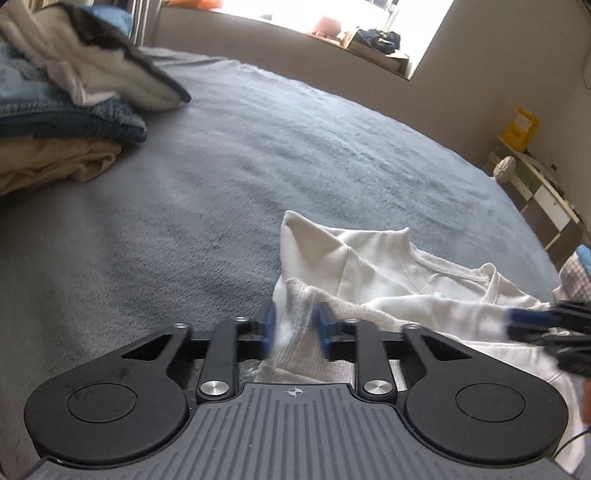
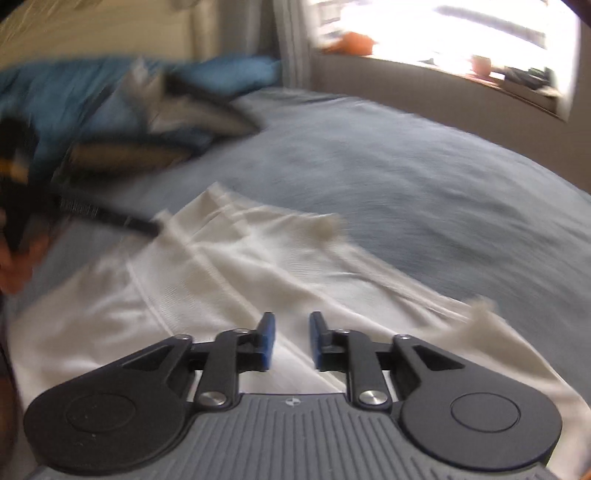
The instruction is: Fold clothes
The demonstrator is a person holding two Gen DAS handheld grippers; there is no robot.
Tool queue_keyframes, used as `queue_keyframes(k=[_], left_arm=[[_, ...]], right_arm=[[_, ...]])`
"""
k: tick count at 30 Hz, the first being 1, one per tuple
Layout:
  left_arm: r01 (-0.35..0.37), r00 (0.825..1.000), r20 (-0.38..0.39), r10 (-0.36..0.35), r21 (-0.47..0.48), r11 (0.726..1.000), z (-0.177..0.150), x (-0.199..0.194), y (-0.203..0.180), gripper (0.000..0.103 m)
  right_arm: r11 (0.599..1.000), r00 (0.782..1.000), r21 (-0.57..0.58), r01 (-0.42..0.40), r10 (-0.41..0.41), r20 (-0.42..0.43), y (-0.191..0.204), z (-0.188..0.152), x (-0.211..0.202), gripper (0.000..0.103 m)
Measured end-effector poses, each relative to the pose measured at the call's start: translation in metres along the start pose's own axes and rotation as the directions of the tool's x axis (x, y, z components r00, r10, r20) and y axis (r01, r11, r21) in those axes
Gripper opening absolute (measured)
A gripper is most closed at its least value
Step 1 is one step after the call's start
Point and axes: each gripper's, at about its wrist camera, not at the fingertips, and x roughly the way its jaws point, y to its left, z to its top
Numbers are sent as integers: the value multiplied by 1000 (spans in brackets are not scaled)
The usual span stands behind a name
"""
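Left tool: blue pads set apart, with a ribbed fold of the white top bunched between them; the pads are blurred, so whether they press the cloth cannot be told. Right tool: pads parted, nothing between them, hanging over the flat cloth. The top lies crumpled on the grey bed, near its front edge, collar toward the window. In the left wrist view the right tool enters from the right edge, over the top. In the right wrist view the left tool shows at the left edge, blurred, with a hand behind it. A pile of clothes sits at the far left of the bed, well apart from the top.
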Motion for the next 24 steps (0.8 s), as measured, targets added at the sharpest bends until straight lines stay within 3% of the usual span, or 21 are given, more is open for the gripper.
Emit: queue_keyframes(k=[3,4,6,10,15,18,20,22,24], left_arm=[[20,999,-28,-20,-20,1000,0,0,6,44],[22,999,-44,-23,-27,999,0,3,8,45],[27,997,-69,-30,-42,999,-1,7,11,45],[37,997,-70,-40,-45,998,-2,10,12,45],[39,997,-62,-41,-43,998,-2,10,8,34],[22,999,-47,-23,-17,1000,-3,7,3,26],[9,999,-31,-9,-1,1000,-3,3,0,19],[-1,1000,-12,1,15,1000,-4,-1,-4,13],[-7,1000,5,7,29,1000,-4,-6,-6,10]], right_arm=[[984,995,149,96,-97,2,-52,-16,-42,37],[971,991,202,130,-131,-8,-71,-22,-55,42],[937,985,303,174,-169,-45,-105,-37,-70,43],[870,981,454,192,-163,-102,-155,-63,-82,43],[881,979,436,186,-128,-159,-164,-79,-68,43],[897,978,398,192,-143,-149,-159,-83,-63,32],[902,979,387,194,-154,-131,-155,-85,-65,11],[906,977,369,208,-178,-114,-150,-84,-70,4],[909,976,356,218,-198,-93,-145,-82,-75,3]])
